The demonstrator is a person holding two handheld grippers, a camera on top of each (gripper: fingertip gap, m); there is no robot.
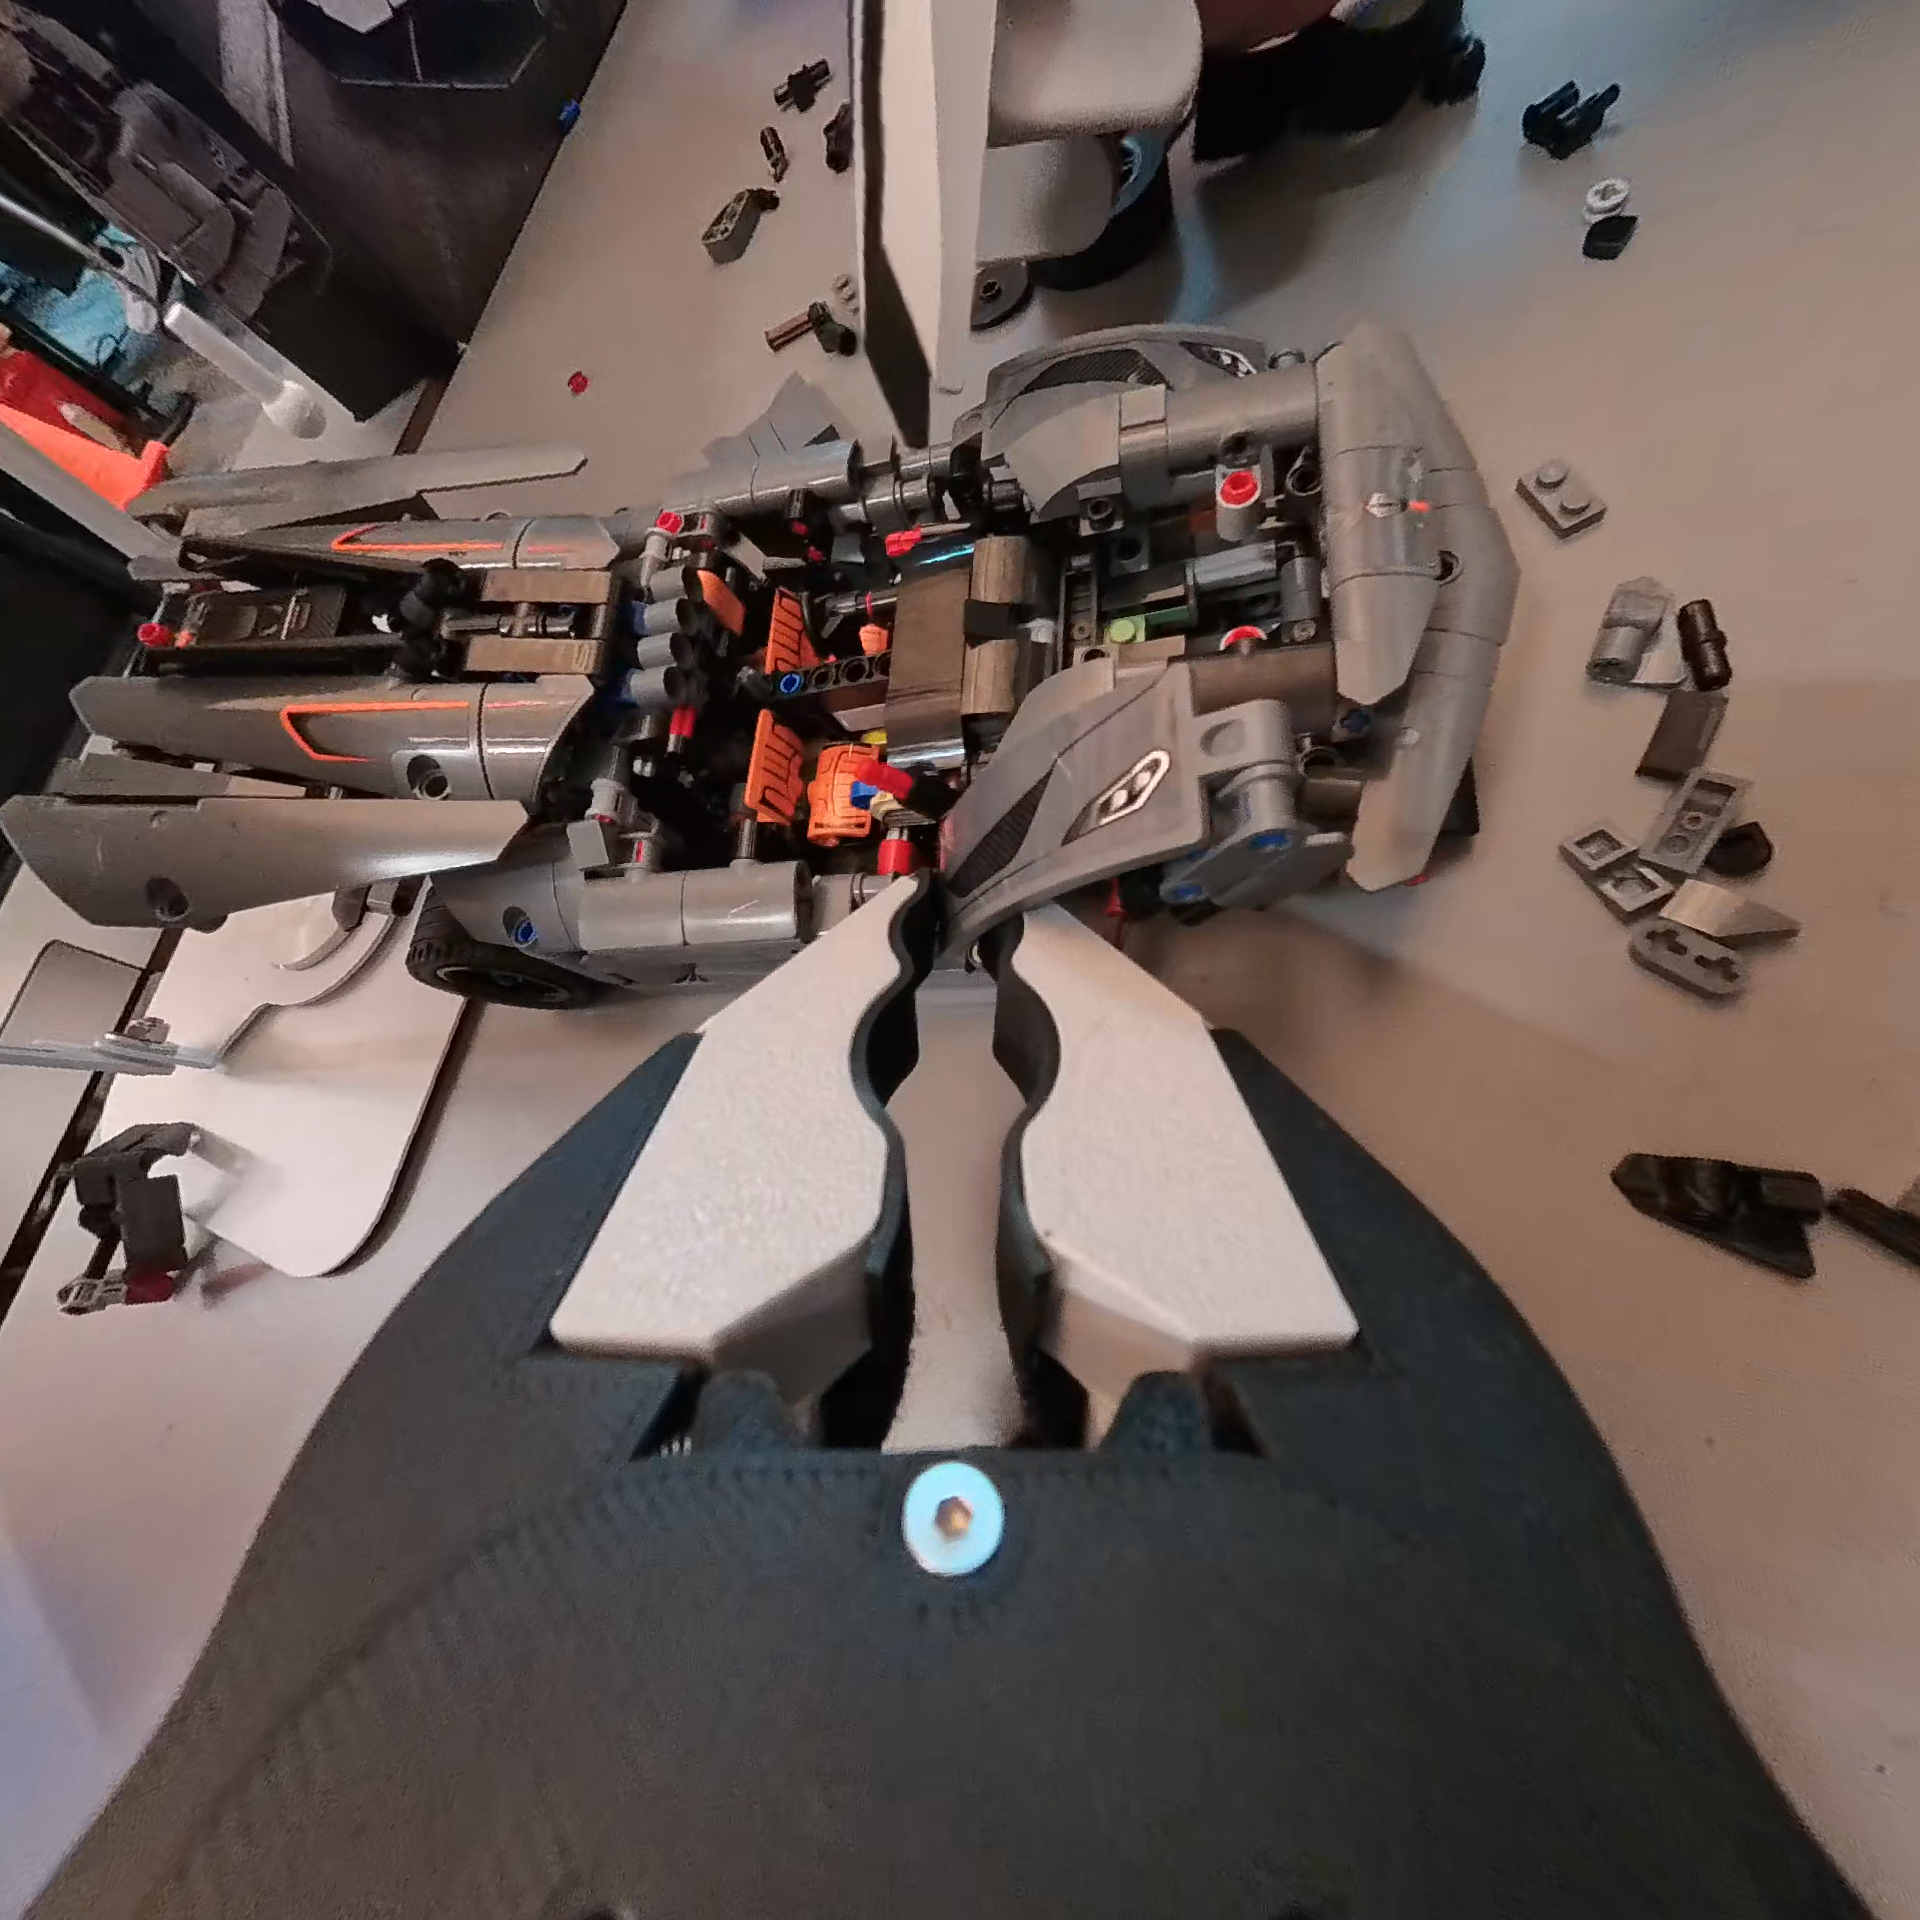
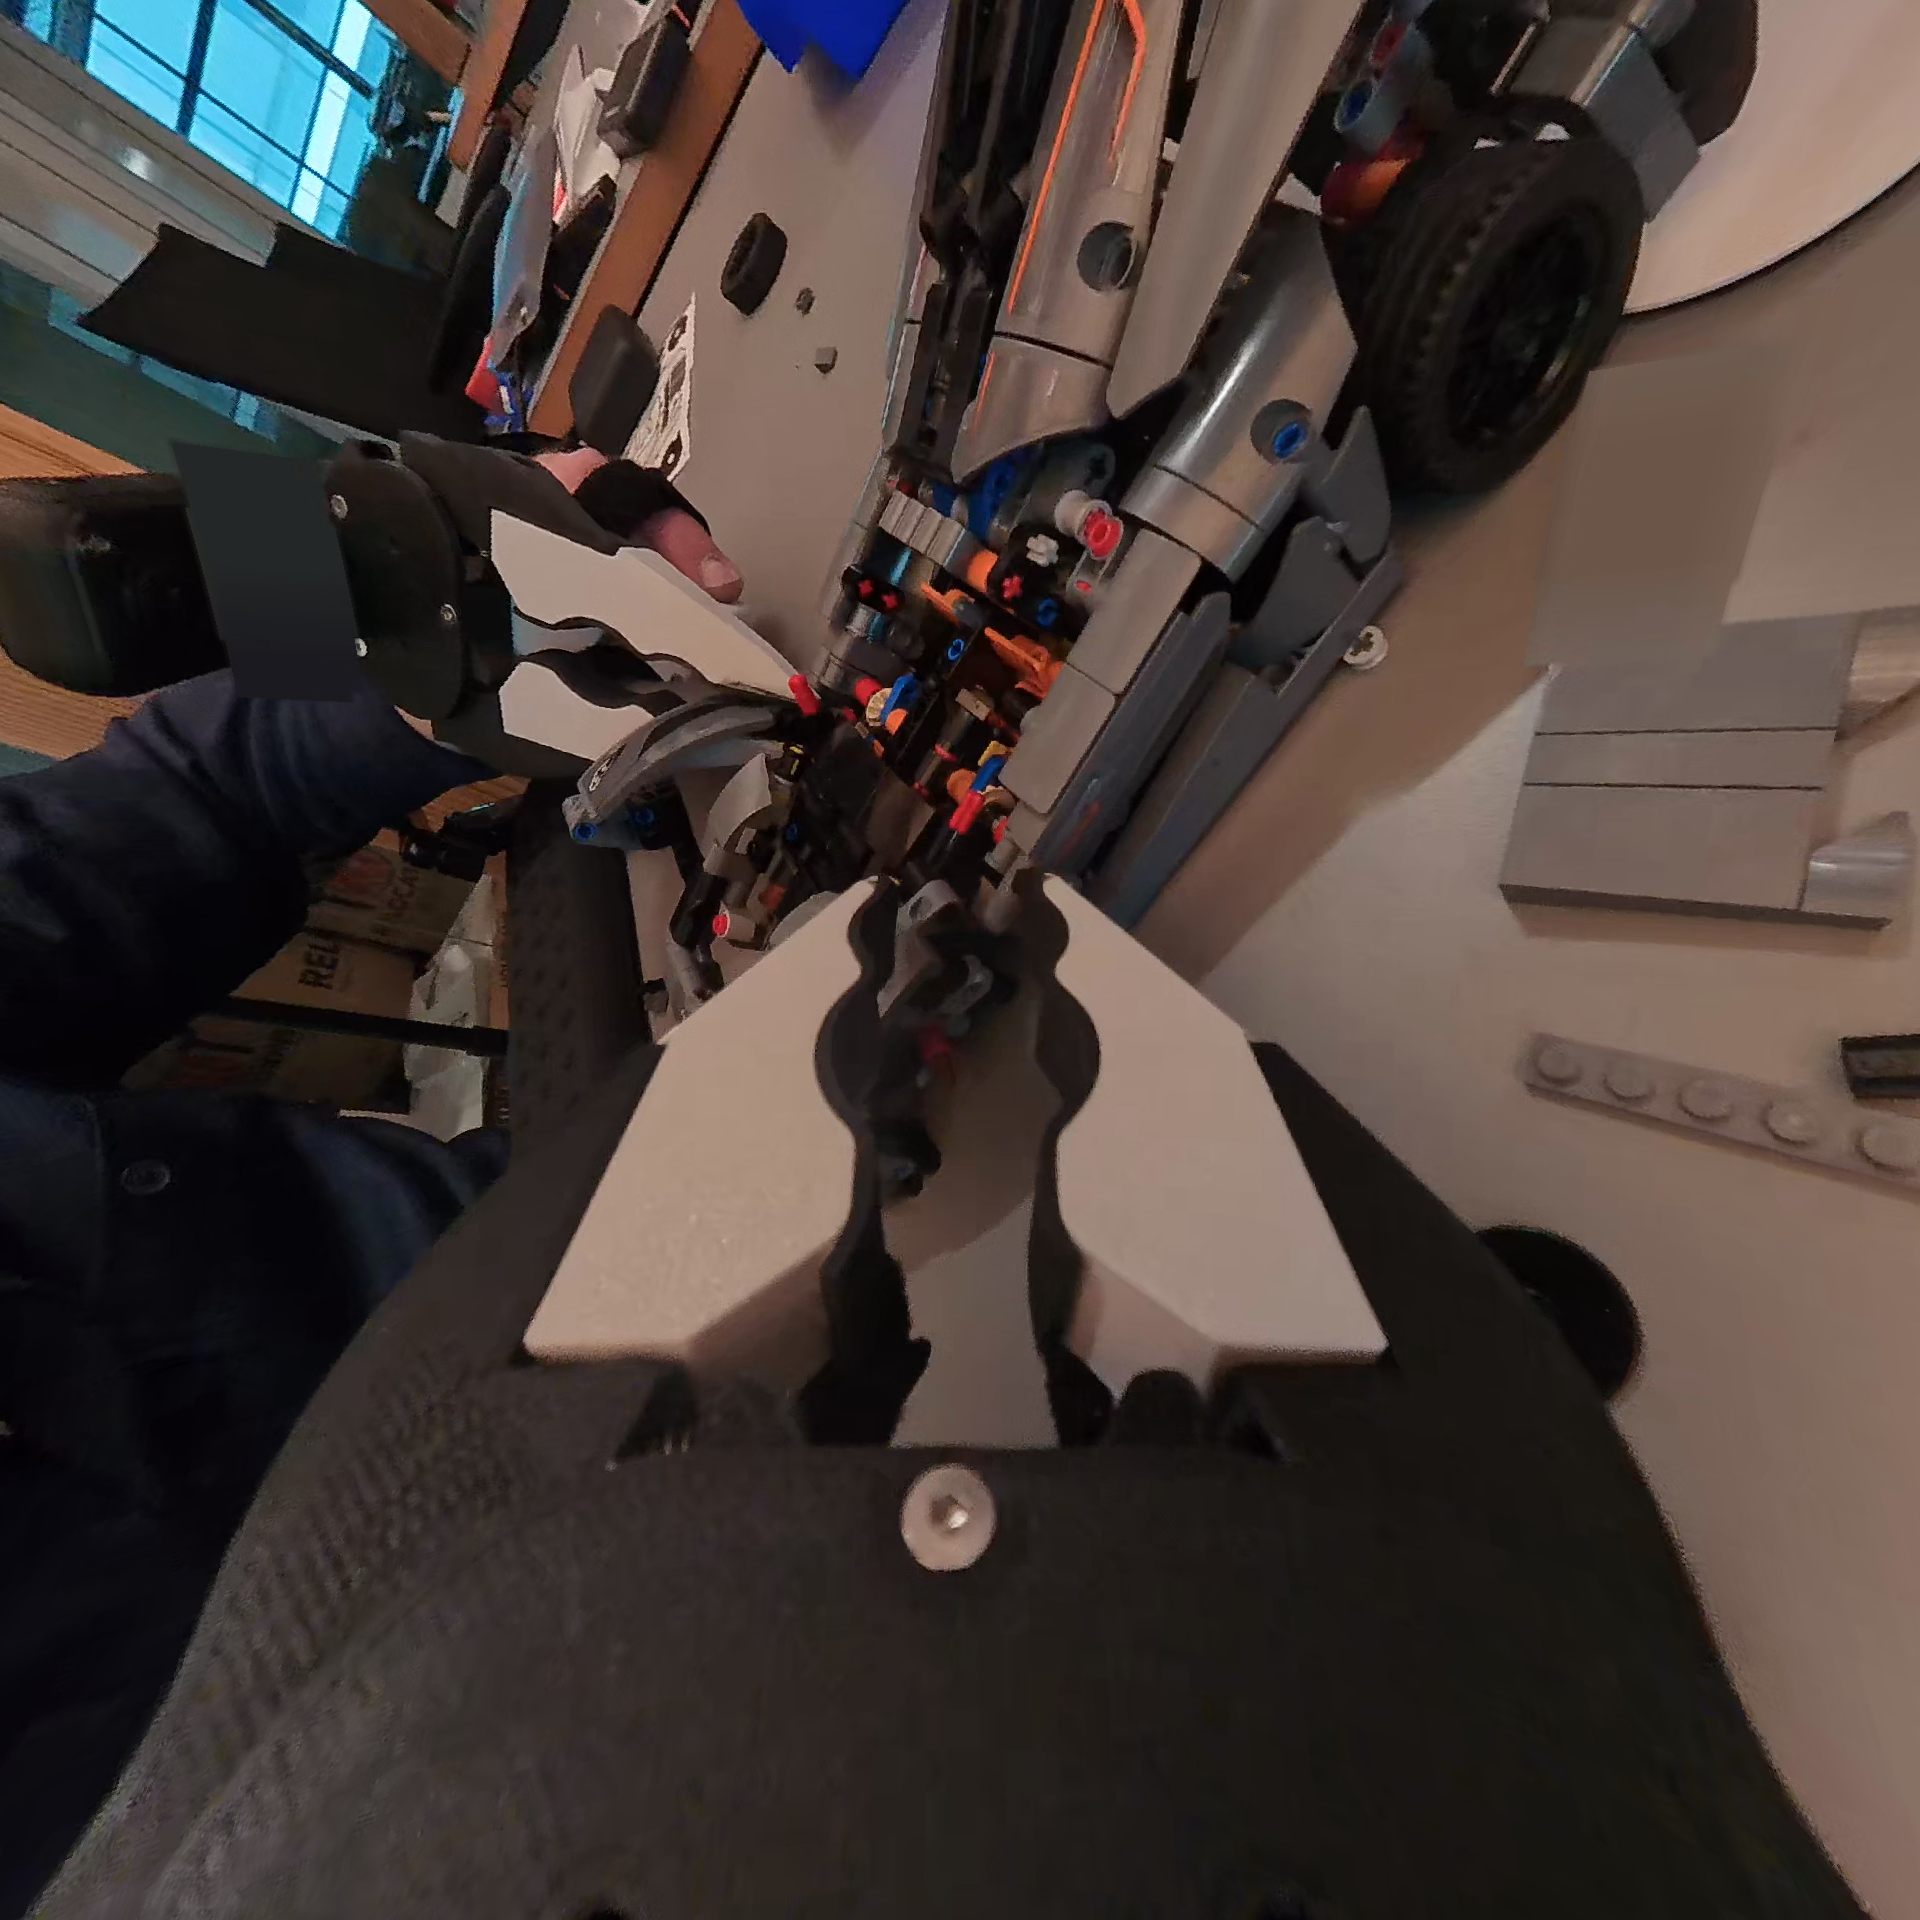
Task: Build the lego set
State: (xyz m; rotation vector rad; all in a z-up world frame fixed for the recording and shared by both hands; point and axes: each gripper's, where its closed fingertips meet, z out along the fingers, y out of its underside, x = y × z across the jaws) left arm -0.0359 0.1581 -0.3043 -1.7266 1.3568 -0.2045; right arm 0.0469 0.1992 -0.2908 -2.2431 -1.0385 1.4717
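A pale table (image 1: pixel 1455 1091) carries the grey car model (image 1: pixel 727 665), loose bricks (image 1: pixel 1652 862) beside its nose. The left gripper (image 1: pixel 961 914) fingers clench its curved fender panel (image 1: pixel 1081 790); the right gripper (image 2: pixel 951 940) fingers grasp its side frame (image 2: pixel 956 966).

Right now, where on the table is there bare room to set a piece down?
Bare tabletop lies right of the left tool, bordered by the grey plate cluster above and black pieces on the right. The strip between the car model and the loose black pins is narrower. Around the car's nose it is crowded.
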